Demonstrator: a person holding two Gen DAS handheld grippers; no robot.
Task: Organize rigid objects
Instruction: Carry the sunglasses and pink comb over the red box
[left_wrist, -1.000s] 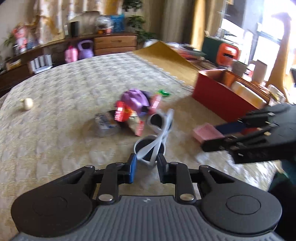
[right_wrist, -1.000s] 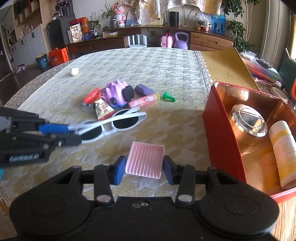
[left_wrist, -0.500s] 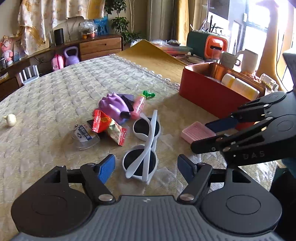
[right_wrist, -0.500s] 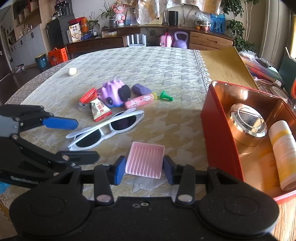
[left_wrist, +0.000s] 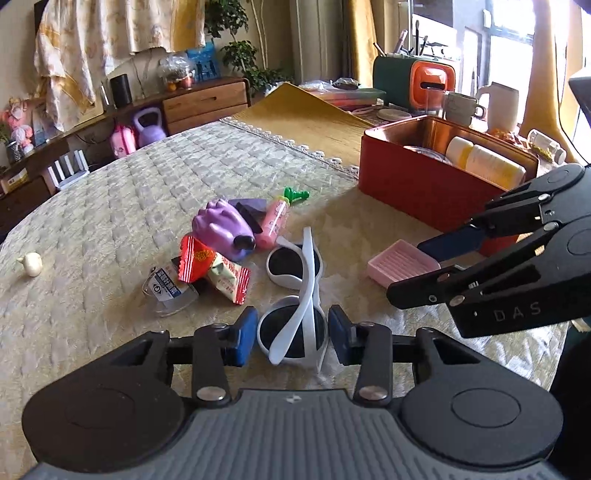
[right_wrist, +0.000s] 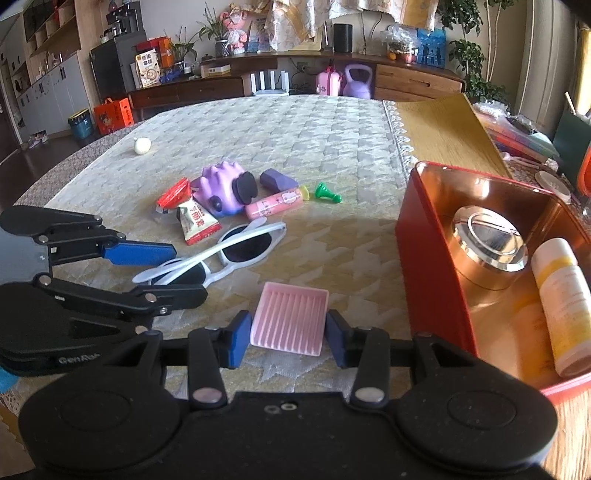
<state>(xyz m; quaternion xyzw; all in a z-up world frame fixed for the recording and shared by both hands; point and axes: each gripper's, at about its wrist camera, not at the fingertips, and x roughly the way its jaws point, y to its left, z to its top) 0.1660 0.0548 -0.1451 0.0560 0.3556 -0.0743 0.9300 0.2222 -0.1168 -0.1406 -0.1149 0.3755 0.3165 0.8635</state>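
Sunglasses (left_wrist: 295, 302) with a white frame lie folded on the quilted counter (left_wrist: 110, 206), and the left gripper (left_wrist: 291, 334) has its fingers on either side of the nearer lens. The fingers are closing, with the lens between them; a thin gap shows on each side, so I judge the grip is not yet made. Taking one lens across its width makes sense, because the folded arms give little to hold.

In the right wrist view, the right gripper (right_wrist: 290, 338) has its fingers pressed on the two sides of the pink ridged tray (right_wrist: 290, 317), which rests flat on the counter. The red tin (right_wrist: 424, 258) stands at about two o'clock from it, open, with a metal jar (right_wrist: 487, 247) and a yellow-and-white bottle (right_wrist: 561, 295) already inside. It is probably the place for the rigid things.

At twelve o'clock from the sunglasses is a small heap: a purple toy (left_wrist: 221, 229), snack packets (left_wrist: 210, 266), a pink tube (left_wrist: 275, 221) and a green pawn (left_wrist: 295, 194).
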